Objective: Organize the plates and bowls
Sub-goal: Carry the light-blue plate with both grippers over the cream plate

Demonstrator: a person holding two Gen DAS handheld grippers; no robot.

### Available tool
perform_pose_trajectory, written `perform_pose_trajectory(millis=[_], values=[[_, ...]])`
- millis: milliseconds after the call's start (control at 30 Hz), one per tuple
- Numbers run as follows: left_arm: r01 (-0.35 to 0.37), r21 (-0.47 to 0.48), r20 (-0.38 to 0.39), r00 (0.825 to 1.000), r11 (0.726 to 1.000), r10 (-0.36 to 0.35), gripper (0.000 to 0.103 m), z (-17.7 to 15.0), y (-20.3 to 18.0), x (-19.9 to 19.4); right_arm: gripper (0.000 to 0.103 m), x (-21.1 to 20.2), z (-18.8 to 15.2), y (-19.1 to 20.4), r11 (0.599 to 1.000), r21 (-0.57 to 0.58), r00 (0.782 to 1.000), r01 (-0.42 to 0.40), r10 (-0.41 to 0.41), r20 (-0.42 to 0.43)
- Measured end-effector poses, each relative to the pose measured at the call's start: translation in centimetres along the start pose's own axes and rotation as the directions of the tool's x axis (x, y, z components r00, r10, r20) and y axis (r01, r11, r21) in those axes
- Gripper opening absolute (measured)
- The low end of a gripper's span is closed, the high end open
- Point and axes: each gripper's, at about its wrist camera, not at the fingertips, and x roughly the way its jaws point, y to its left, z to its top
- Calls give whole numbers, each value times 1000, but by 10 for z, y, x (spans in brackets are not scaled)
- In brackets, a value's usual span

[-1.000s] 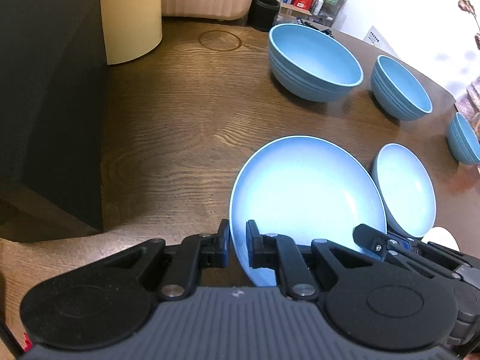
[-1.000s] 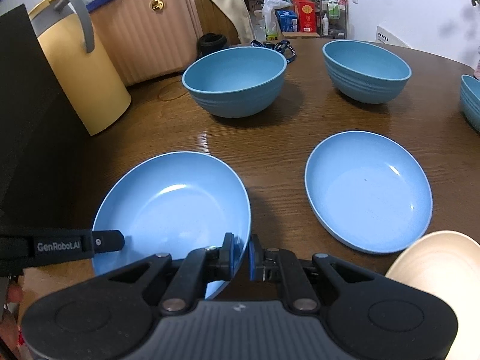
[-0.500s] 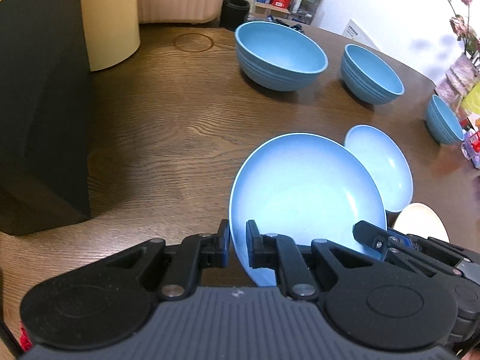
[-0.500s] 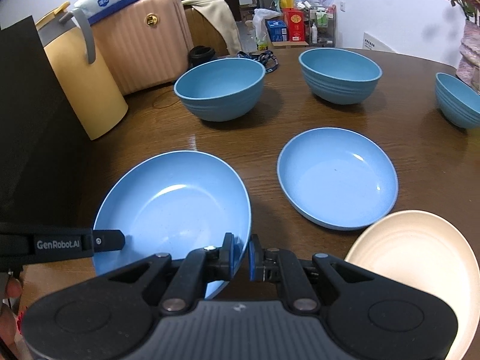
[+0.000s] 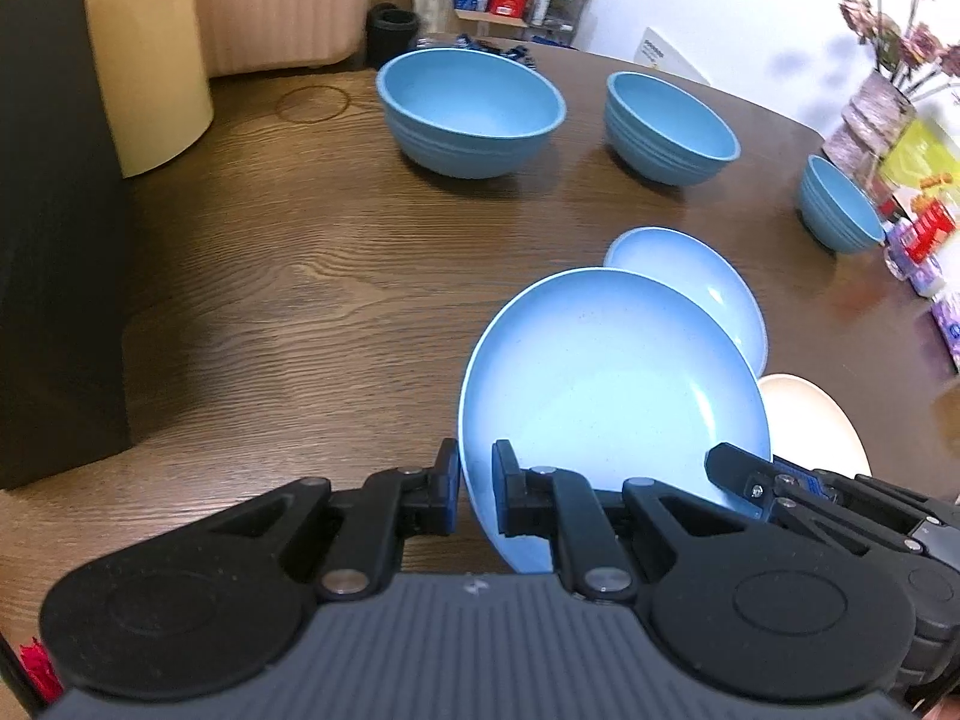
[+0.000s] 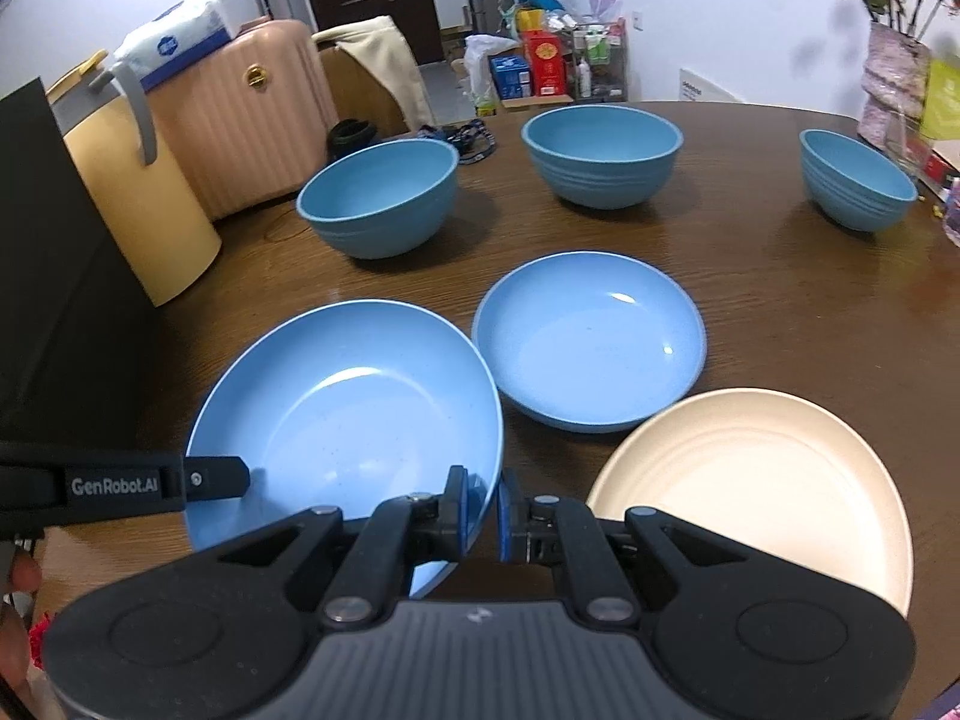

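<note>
Wood-grain table (image 6: 780, 312), both grippers' fingers (image 5: 447, 489) clamping glossy round blue plate (image 6: 354, 396) rim

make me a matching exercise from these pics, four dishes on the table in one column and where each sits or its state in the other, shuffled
Things:
1. large blue plate
2. smaller blue plate
3. cream plate
4. smallest blue bowl

Places or states:
A. resting on the table between the bowls and the cream plate
B. far right, near the flower vase
C. gripped at its rim by the left gripper and the right gripper
D. nearest dish on the right, the only one not blue

Pairs: 1-C, 2-A, 3-D, 4-B
</note>
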Motion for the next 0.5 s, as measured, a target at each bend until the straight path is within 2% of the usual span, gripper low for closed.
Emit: perform_pose_trajectory(millis=[500], values=[[70,128,-30,997,989,-67,12,-8,-65,9,9,-28,-20,-58,989,117,995,89,-93,25]])
